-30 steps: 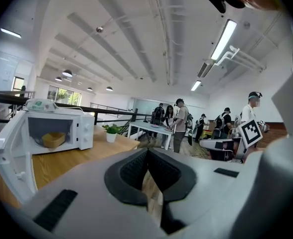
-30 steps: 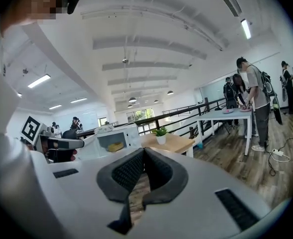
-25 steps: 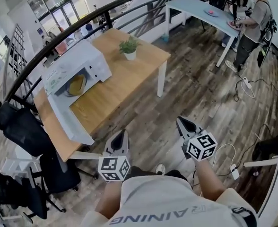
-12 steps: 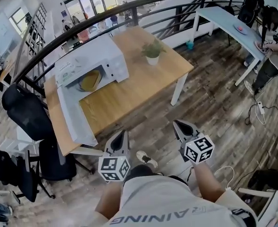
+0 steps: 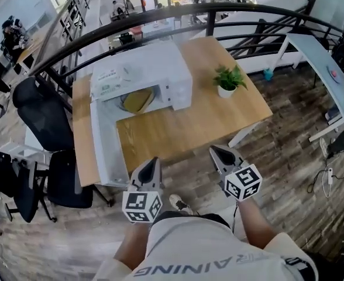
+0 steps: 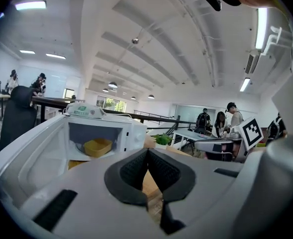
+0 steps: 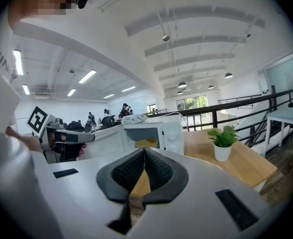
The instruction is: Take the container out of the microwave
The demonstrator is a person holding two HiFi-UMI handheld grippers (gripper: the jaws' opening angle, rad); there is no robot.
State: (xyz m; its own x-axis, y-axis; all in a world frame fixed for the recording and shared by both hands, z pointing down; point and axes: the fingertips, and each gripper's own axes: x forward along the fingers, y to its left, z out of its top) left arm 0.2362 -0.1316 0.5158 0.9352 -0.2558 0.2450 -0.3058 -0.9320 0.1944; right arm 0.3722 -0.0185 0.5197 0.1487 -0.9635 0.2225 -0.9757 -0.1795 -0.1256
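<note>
A white microwave stands on the wooden table with its door swung open toward me. Inside it lies a yellow container, also seen in the left gripper view and the right gripper view. My left gripper is shut and empty, short of the table's near edge, below the open door. My right gripper is shut and empty too, off the table's front edge. Both point toward the microwave, well apart from it.
A small potted plant stands on the table right of the microwave. Black office chairs crowd the table's left side. A dark railing runs behind the table. Another table stands at the right, over wooden floor.
I have moved toward the table: the microwave and table now sit nearer and more central in the head view. Both grippers came forward with me and stay shut.
</note>
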